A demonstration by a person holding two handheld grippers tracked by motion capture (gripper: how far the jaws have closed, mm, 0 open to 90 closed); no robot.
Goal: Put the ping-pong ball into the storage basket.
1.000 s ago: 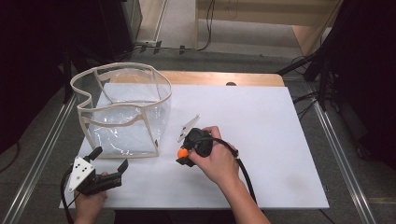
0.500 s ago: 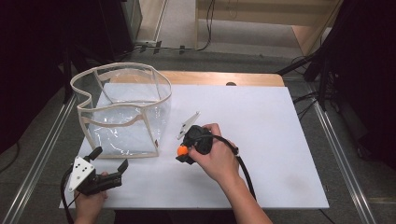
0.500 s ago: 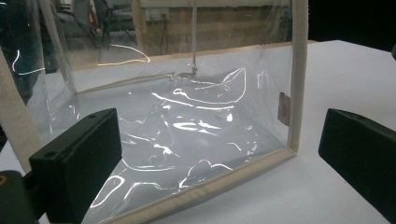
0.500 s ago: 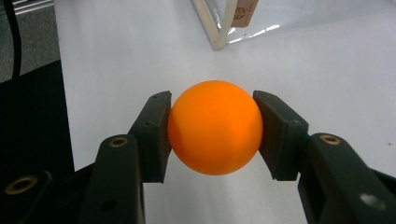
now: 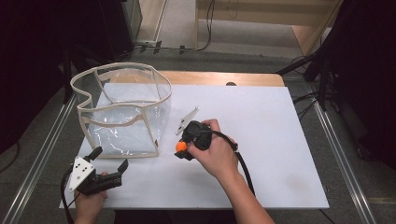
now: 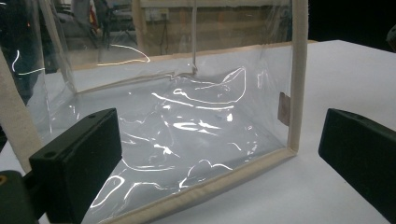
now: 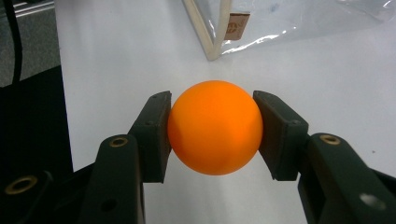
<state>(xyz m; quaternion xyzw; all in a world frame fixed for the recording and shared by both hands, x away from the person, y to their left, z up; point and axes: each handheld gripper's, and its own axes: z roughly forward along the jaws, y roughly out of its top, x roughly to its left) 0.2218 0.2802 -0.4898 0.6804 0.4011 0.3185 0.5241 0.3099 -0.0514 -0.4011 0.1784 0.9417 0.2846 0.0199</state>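
Orange ball (image 7: 215, 127) between right gripper (image 7: 212, 133) jaws

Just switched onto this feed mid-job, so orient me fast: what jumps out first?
An orange ball is pinched between the jaws of the right gripper, near the middle of the white table. A clear bag with cream trim stands open at the table's left, just beyond the ball. The left gripper sits at the near left edge with its jaws open, facing the bag.
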